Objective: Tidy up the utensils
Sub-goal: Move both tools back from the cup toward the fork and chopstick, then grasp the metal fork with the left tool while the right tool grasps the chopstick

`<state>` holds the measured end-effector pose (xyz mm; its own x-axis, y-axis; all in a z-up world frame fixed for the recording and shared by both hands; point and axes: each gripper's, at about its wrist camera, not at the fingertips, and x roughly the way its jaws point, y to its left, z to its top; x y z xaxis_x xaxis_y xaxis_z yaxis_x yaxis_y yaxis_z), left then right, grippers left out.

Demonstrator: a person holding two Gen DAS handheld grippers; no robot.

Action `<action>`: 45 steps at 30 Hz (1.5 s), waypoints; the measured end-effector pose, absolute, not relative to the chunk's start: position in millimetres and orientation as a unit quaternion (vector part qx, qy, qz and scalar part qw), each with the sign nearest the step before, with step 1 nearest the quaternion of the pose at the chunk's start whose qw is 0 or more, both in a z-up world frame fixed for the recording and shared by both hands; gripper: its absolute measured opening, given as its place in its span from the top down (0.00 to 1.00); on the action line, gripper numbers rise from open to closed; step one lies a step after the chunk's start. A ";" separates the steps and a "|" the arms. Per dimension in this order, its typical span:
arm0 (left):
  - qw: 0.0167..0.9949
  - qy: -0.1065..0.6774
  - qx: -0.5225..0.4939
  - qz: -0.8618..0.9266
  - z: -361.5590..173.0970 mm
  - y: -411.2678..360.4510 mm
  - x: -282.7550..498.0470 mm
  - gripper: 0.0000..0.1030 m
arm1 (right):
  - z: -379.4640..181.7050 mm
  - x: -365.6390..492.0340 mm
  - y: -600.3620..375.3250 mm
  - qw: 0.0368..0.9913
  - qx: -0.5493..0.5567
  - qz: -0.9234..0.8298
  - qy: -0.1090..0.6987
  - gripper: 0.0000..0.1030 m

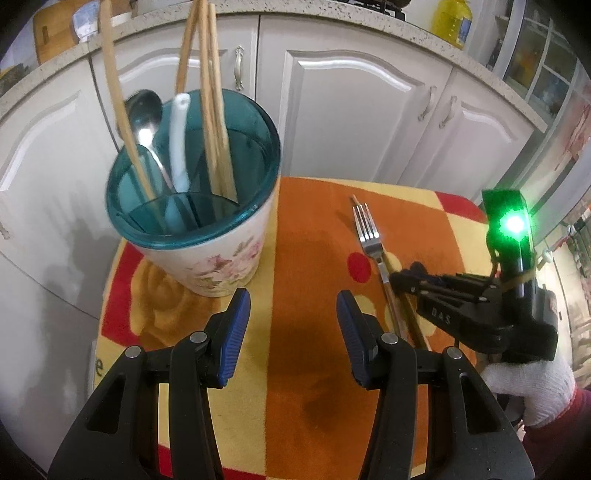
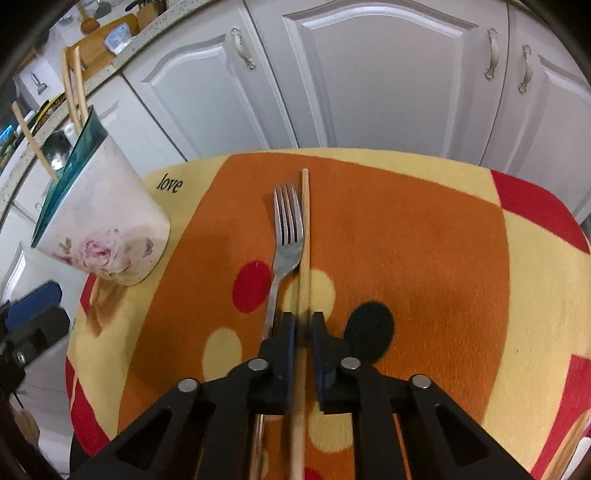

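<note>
A floral utensil cup (image 1: pixel 218 258) with a teal rim stands on the table's left and holds several wooden chopsticks, a metal spoon (image 1: pixel 144 114) and a white handle; it also shows in the right wrist view (image 2: pixel 107 229). A metal fork (image 2: pixel 286 240) and a wooden chopstick (image 2: pixel 304 236) lie side by side on the orange mat. My right gripper (image 2: pixel 303 325) is shut on the chopstick, low at the mat; it also shows in the left wrist view (image 1: pixel 402 280). My left gripper (image 1: pixel 293 314) is open and empty, just right of the cup.
The small table is covered by an orange, yellow and red cloth (image 2: pixel 424 240). White cabinet doors (image 2: pixel 369 74) stand close behind it. A yellow bottle (image 1: pixel 452 22) sits on the counter above.
</note>
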<state>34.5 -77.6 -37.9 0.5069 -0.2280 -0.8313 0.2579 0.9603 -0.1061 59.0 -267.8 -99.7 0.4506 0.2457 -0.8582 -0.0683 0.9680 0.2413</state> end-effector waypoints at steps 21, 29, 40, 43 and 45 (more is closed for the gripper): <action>0.822 0.526 0.005 -0.217 -84.0 -157.1 76.5 0.54 | -93.5 -3.6 -360.8 0.838 0.188 0.057 0.509 0.79; 0.800 0.556 0.018 -0.224 -106.9 -183.6 90.8 0.55 | -92.4 27.9 -349.6 0.845 0.140 0.073 0.511 0.79; 0.805 0.546 0.024 -0.232 -104.1 -177.7 98.8 0.94 | -89.6 45.6 -348.5 0.850 0.141 0.085 0.501 0.94; 0.812 0.535 0.012 -0.234 -90.4 -165.9 89.4 0.95 | -72.1 28.8 -352.8 0.857 0.149 0.094 0.483 0.94; 0.816 0.525 0.002 -0.239 -79.6 -157.7 81.4 0.95 | -59.6 18.0 -356.0 0.863 0.154 0.101 0.471 0.94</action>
